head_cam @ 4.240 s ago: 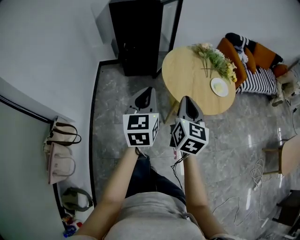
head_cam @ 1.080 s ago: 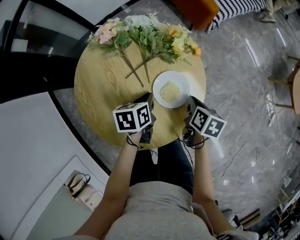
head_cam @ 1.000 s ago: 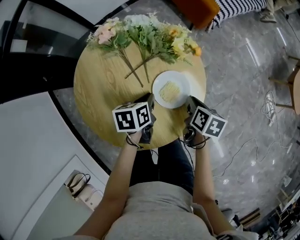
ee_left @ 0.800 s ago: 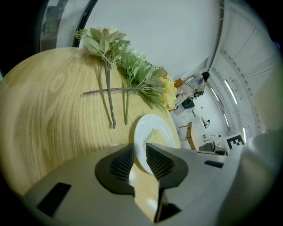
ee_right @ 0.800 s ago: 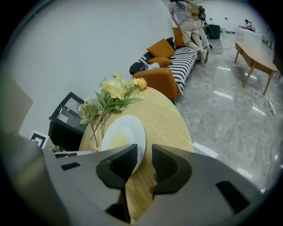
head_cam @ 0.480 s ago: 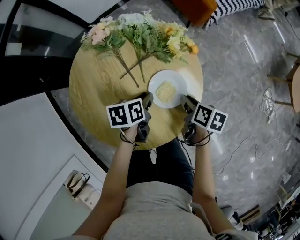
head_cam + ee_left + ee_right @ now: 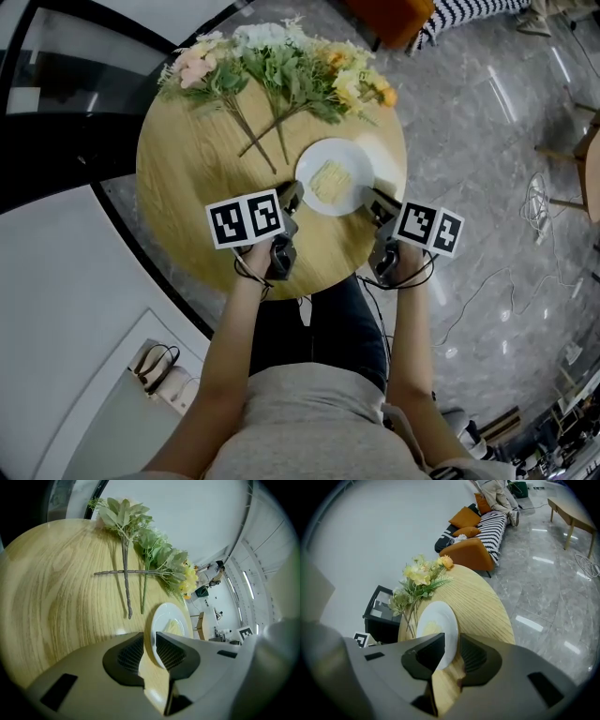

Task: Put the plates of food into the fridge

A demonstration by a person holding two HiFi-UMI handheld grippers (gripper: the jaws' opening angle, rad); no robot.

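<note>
No readable text or numbers; only black-and-white square markers on the left cube (image 7: 246,220) and right cube (image 7: 429,228).

Round wooden table (image 7: 187,178), light grain, centre of the head view. Bunch of flowers (image 7: 281,66), pink, white and yellow heads, lying along its 12 o'clock edge with stems inward. Orange armchair (image 7: 394,19) at 1 o'clock. Grey marble floor (image 7: 469,141). Loose cable (image 7: 539,202) at 3 o'clock. Handbag (image 7: 155,366) at 7 o'clock.
</note>
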